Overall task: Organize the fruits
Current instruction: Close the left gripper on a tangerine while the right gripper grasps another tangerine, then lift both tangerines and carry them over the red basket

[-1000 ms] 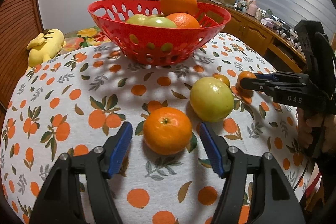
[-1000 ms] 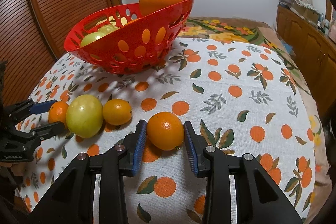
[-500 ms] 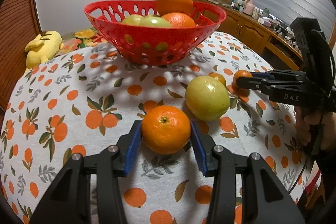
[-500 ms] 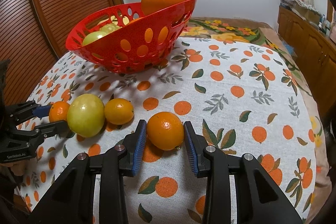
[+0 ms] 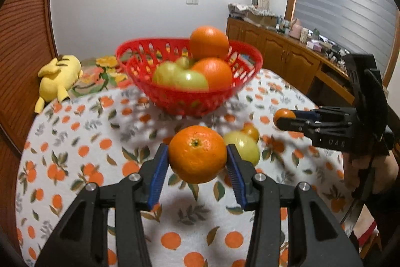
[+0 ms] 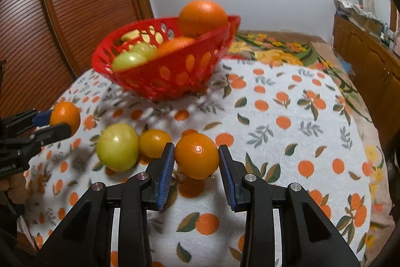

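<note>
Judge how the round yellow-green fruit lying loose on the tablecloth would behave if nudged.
The round yellow-green fruit would probably roll, being near-spherical. The small orange fruit touching it might stop it that way. Its skin looks smooth, possibly slippery.

red basket (image 5: 190, 101) blurred, green fruit (image 5: 180, 76) smeared

Black gripper (image 5: 197, 164), blue ribbed pads (image 5: 157, 174), silver screws
</note>
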`<state>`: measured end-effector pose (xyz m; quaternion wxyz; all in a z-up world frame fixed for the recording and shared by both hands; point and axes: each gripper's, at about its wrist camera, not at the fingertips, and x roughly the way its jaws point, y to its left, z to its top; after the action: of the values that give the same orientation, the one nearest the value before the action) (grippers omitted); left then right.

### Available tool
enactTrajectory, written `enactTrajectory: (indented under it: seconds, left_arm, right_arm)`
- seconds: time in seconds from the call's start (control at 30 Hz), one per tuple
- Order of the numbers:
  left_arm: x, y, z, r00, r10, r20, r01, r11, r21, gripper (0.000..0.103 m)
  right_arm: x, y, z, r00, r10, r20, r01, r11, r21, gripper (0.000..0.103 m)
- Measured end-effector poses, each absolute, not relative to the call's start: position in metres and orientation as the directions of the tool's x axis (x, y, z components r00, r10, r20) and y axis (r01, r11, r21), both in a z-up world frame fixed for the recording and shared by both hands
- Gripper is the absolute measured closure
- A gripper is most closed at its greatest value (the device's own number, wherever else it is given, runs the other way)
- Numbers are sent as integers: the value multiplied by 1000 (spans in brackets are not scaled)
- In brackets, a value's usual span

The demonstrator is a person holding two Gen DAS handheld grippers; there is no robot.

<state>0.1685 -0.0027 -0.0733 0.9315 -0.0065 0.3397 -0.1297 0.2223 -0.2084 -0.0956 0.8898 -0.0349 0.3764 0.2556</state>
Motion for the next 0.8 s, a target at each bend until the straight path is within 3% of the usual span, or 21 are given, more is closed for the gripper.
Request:
enactTrajectory:
  seconds: [0.37,0.8]
  left_arm:
    - [171,5,-36,783,-245,-572,235,968,-93,58]
    - [216,18,-25,794,-220,-567,216,973,-76,58]
  right_arm:
    - [210,-192,-41,630,479,-611,-544,834,93,68]
    - [243,-156,-17,623,507,-596,-608,793,39,68]
